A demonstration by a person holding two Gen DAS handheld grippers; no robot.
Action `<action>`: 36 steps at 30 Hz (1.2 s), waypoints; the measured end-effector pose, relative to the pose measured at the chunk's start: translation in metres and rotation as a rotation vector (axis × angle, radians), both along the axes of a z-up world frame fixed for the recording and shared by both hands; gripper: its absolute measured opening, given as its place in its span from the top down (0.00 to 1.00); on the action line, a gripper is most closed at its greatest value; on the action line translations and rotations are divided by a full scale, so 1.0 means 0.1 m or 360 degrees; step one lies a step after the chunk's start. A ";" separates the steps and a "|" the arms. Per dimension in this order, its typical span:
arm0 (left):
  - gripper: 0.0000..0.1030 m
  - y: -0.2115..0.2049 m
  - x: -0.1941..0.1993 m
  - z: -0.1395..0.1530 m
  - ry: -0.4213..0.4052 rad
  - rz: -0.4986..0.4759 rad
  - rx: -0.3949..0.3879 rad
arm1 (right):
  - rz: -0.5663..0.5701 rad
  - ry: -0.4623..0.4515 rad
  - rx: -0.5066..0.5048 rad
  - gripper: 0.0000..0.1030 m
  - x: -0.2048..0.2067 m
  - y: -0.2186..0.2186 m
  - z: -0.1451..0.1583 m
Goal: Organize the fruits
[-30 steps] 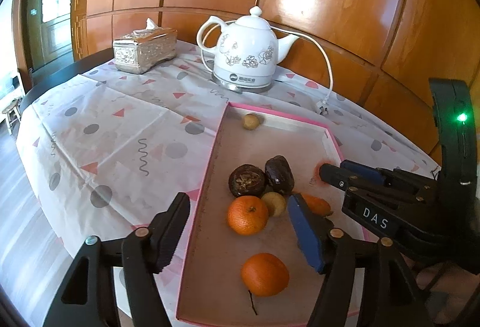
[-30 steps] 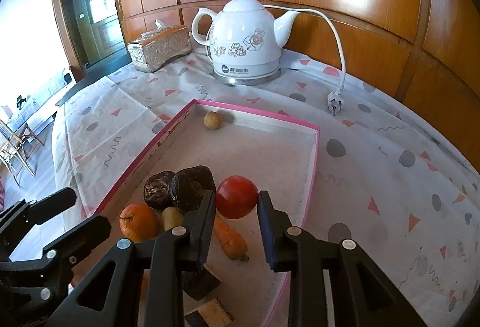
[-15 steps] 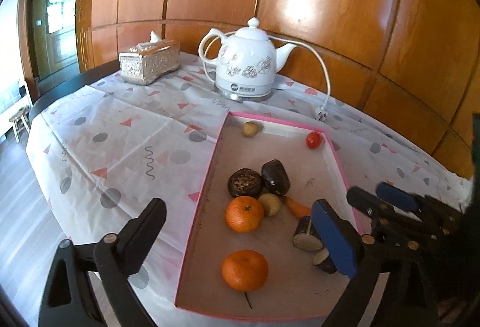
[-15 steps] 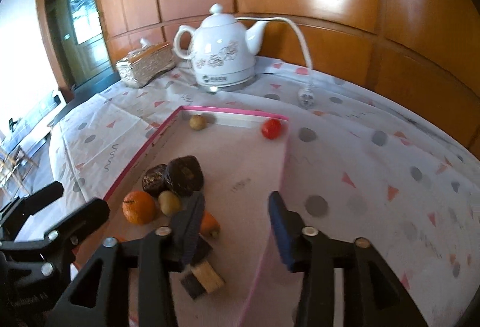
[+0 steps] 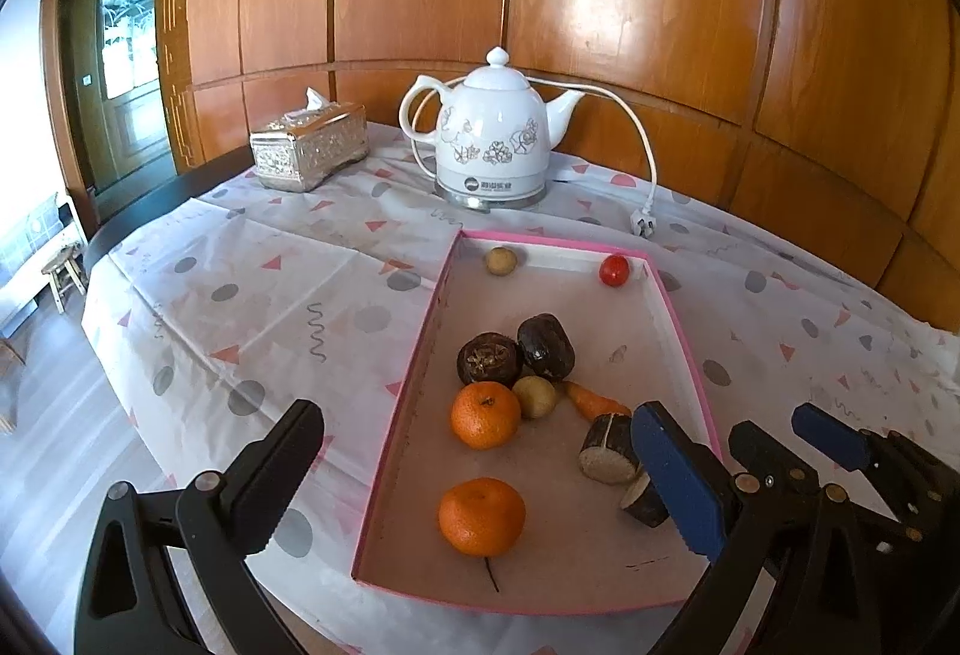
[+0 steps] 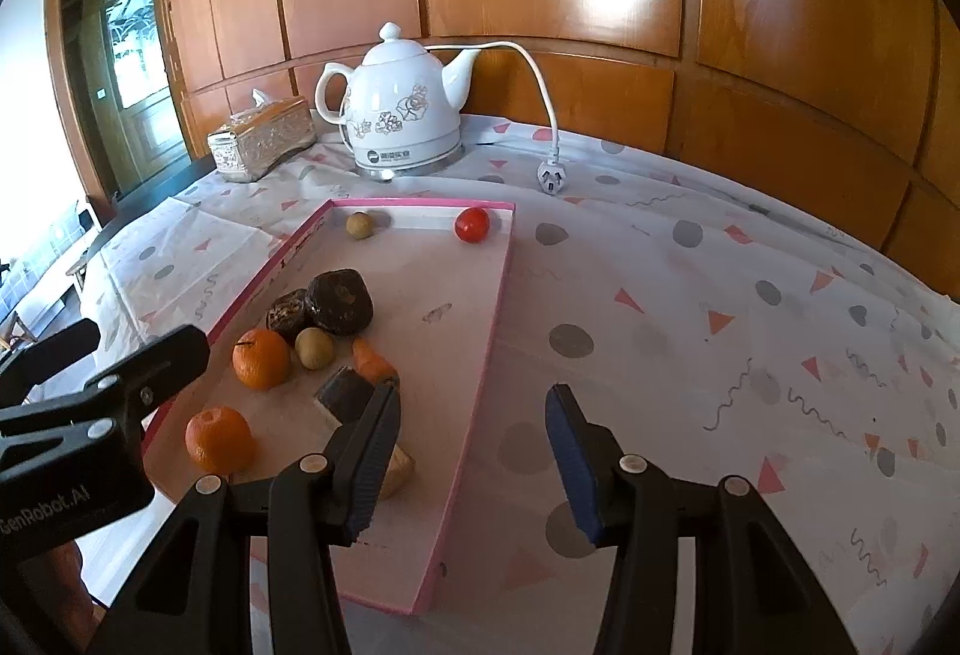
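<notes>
A pink-rimmed tray [image 5: 414, 397] [image 6: 498, 307] lies on the table. In it are two oranges [image 5: 485, 413] [image 5: 482, 516], two dark wrinkled fruits [image 5: 516, 352], a small yellow-green fruit [image 5: 536, 395], a small carrot [image 5: 591, 403], cut dark pieces [image 5: 609, 448], a small tan fruit [image 5: 501, 260] and a red tomato [image 5: 614, 270] [image 6: 471, 224] in the far right corner. My left gripper [image 5: 480, 475] is open and empty above the tray's near end. My right gripper [image 6: 474, 451] is open and empty over the tray's right rim.
A white electric kettle [image 5: 489, 138] with its cord and plug [image 5: 642, 223] stands behind the tray. A silver tissue box [image 5: 309, 150] sits at the back left. The patterned tablecloth [image 6: 720, 325] covers the round table; wooden wall panels stand behind it.
My right gripper, which held the red tomato a second ago, has let it go; it now lies in the tray's far right corner. Both grippers have pulled back and up, open.
</notes>
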State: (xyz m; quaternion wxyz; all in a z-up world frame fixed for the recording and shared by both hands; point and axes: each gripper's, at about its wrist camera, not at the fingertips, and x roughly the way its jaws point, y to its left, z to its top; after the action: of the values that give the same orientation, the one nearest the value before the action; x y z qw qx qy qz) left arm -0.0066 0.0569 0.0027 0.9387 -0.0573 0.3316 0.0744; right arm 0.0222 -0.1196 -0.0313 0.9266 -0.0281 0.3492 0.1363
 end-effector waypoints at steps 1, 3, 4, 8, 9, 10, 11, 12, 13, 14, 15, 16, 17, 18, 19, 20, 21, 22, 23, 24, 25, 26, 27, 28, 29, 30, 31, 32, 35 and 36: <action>0.00 0.00 -0.01 0.01 -0.0008 0.0000 0.0003 | -0.0002 -0.0006 0.0003 0.50 -0.01 0.00 0.01; 0.00 -0.01 -0.03 0.03 -0.0020 0.0008 0.0010 | -0.0002 -0.0014 0.0005 0.50 -0.03 0.00 0.02; 0.00 -0.01 -0.04 0.04 -0.0025 0.0014 0.0013 | -0.0002 -0.0019 0.0005 0.50 -0.04 0.00 0.03; 0.00 0.00 -0.07 0.07 -0.0048 0.0045 0.0016 | 0.0002 -0.0031 0.0007 0.50 -0.08 0.00 0.04; 0.00 0.00 -0.08 0.07 -0.0052 0.0048 0.0015 | 0.0003 -0.0033 0.0006 0.50 -0.08 0.01 0.04; 0.00 0.01 -0.08 0.08 -0.0055 0.0052 0.0015 | 0.0004 -0.0034 0.0006 0.50 -0.08 0.01 0.05; 0.00 0.01 -0.08 0.08 -0.0057 0.0055 0.0015 | 0.0007 -0.0035 0.0006 0.50 -0.08 0.02 0.05; 0.00 0.01 -0.09 0.08 -0.0059 0.0057 0.0015 | 0.0008 -0.0036 0.0005 0.50 -0.09 0.02 0.05; 0.00 0.01 -0.09 0.09 -0.0059 0.0058 0.0016 | 0.0010 -0.0039 0.0003 0.50 -0.09 0.03 0.05; 0.00 0.01 -0.09 0.09 -0.0060 0.0060 0.0017 | 0.0011 -0.0042 0.0002 0.50 -0.10 0.03 0.05; 0.00 0.01 -0.09 0.09 -0.0062 0.0062 0.0017 | 0.0012 -0.0043 0.0001 0.50 -0.10 0.04 0.06; 0.00 0.01 -0.09 0.09 -0.0063 0.0063 0.0016 | 0.0012 -0.0044 0.0000 0.50 -0.10 0.04 0.06; 0.00 0.02 -0.09 0.09 -0.0065 0.0064 0.0015 | 0.0013 -0.0045 0.0000 0.50 -0.10 0.04 0.06; 0.00 0.02 -0.09 0.10 -0.0066 0.0066 0.0014 | 0.0013 -0.0045 -0.0002 0.50 -0.10 0.04 0.06; 0.00 0.02 -0.09 0.10 -0.0067 0.0067 0.0013 | 0.0013 -0.0043 -0.0002 0.50 -0.10 0.04 0.06; 0.00 0.02 -0.10 0.10 -0.0068 0.0068 0.0012 | 0.0013 -0.0042 -0.0002 0.50 -0.10 0.05 0.06; 0.00 0.02 -0.09 0.10 -0.0066 0.0067 0.0011 | 0.0012 -0.0041 -0.0003 0.50 -0.10 0.05 0.06; 0.00 0.02 -0.10 0.10 -0.0067 0.0066 0.0010 | 0.0014 -0.0041 -0.0004 0.50 -0.10 0.05 0.06; 0.00 0.02 -0.09 0.10 -0.0069 0.0066 0.0012 | 0.0015 -0.0040 -0.0005 0.50 -0.10 0.05 0.06; 0.00 0.02 -0.10 0.10 -0.0070 0.0067 0.0013 | 0.0015 -0.0040 -0.0005 0.50 -0.10 0.05 0.06; 0.00 0.02 -0.09 0.11 -0.0070 0.0067 0.0015 | 0.0014 -0.0038 -0.0005 0.50 -0.10 0.05 0.06; 0.00 0.02 -0.09 0.11 -0.0069 0.0066 0.0015 | 0.0015 -0.0036 -0.0004 0.50 -0.10 0.05 0.06; 0.00 0.01 -0.09 0.11 -0.0069 0.0066 0.0014 | 0.0015 -0.0036 -0.0005 0.50 -0.10 0.05 0.05; 0.00 0.01 -0.09 0.11 -0.0069 0.0068 0.0016 | 0.0013 -0.0036 -0.0006 0.50 -0.09 0.05 0.05; 0.00 0.01 -0.10 0.11 -0.0068 0.0068 0.0015 | 0.0013 -0.0035 -0.0005 0.50 -0.09 0.05 0.05; 0.00 0.01 -0.09 0.10 -0.0065 0.0066 0.0015 | 0.0013 -0.0033 -0.0004 0.50 -0.09 0.05 0.05; 0.00 0.00 -0.09 0.10 -0.0061 0.0062 0.0017 | 0.0012 -0.0032 -0.0005 0.50 -0.09 0.05 0.04; 0.00 -0.01 -0.09 0.10 -0.0058 0.0055 0.0026 | 0.0012 -0.0032 -0.0006 0.50 -0.09 0.05 0.04; 0.00 -0.03 -0.09 0.10 -0.0064 0.0051 0.0038 | 0.0012 -0.0030 -0.0008 0.50 -0.09 0.05 0.03; 0.00 -0.03 -0.09 0.10 -0.0070 0.0053 0.0036 | 0.0012 -0.0029 -0.0010 0.50 -0.09 0.05 0.02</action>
State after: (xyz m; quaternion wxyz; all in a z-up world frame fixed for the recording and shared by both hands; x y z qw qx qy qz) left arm -0.0161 0.0544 0.0126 0.9450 -0.0538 0.3091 0.0924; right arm 0.0132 -0.1146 -0.0288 0.9291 -0.0334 0.3412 0.1385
